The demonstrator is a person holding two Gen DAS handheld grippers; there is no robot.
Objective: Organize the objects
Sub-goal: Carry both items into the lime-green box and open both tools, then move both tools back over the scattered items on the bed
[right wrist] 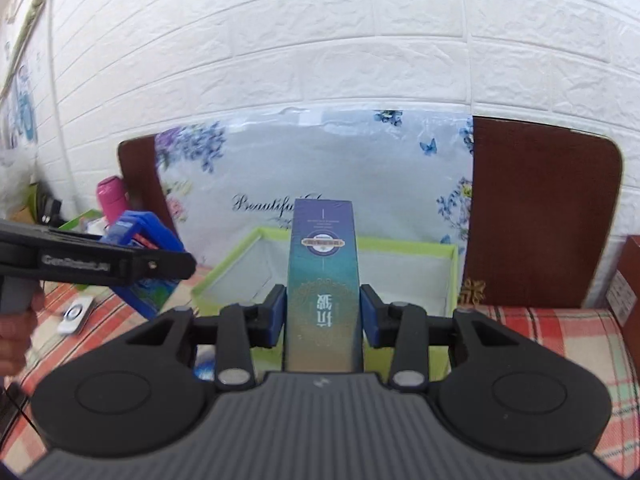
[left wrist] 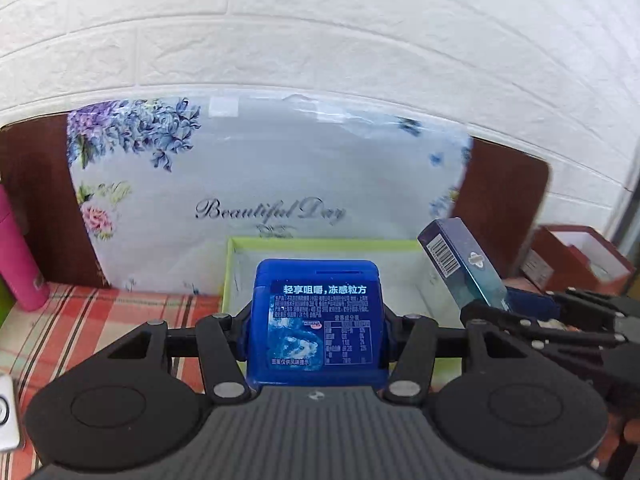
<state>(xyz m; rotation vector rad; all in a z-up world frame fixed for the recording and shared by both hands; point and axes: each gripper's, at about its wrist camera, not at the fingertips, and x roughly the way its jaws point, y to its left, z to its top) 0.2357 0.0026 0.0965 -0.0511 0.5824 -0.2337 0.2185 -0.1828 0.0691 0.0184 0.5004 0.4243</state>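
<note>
My left gripper is shut on a blue plastic gum container with a printed label, held up in front of the green-rimmed open box. My right gripper is shut on a tall blue-green carton, upright, also in front of that box. In the left wrist view the carton and right gripper show at right. In the right wrist view the left gripper with the blue container shows at left.
A floral "Beautiful Day" board leans against a brown headboard and white brick wall. A pink bottle stands left, a red box right, a small white device lies on the plaid cloth.
</note>
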